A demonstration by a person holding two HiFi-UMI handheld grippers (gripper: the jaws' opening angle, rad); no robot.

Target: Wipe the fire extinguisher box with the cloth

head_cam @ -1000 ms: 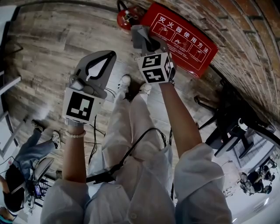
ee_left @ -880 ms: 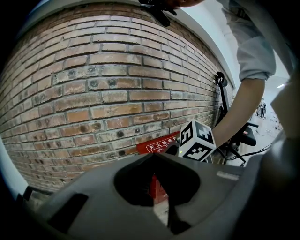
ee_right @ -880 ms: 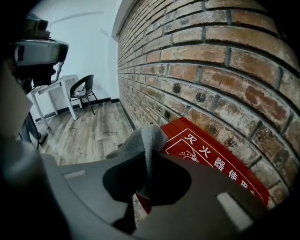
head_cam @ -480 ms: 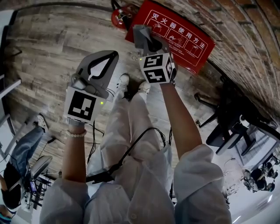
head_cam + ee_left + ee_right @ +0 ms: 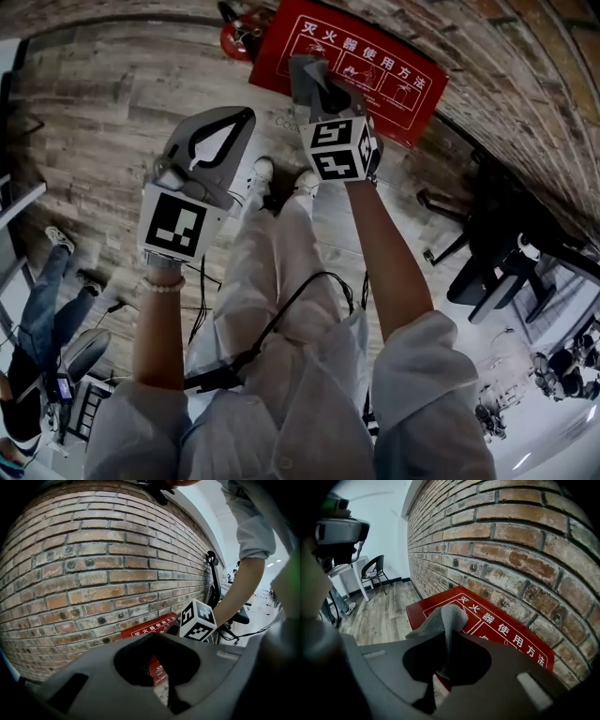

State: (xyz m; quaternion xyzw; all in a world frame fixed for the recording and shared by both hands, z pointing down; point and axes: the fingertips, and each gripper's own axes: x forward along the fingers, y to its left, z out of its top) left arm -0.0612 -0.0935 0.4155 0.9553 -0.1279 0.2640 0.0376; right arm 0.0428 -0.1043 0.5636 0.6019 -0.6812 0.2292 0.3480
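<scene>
- Presently, the head view shows the person standing over the fire extinguisher box [image 5: 384, 70], a red box with white print that lies on the wooden floor [image 5: 112, 103] against the brick wall [image 5: 525, 56].
- The right gripper [image 5: 307, 73] reaches out over the box's left end with the grey cloth [image 5: 302, 67] at its tip. The left gripper [image 5: 240, 120] is held back over the floor, well apart from the box. A fire extinguisher [image 5: 240, 37] stands just beside the box's end.
- Left gripper view: the left gripper [image 5: 157, 638] has its jaws closed together with nothing between them. Only the box [image 5: 149, 628] and the wall [image 5: 93, 564] show beyond.
- Right gripper view: the right gripper [image 5: 448, 638] is clamped on the cloth [image 5: 443, 617], which juts out past the jaws as a folded wad over the near corner of the box [image 5: 506, 632].
- Whether the cloth actually presses on the red face cannot be confirmed from any view.
- Assessment: the cloth is secured and brought to the box. No wiped streak or change of surface is discernible, so the wipe appears to be at or near its start, with most of the printed face left to cover.
</scene>
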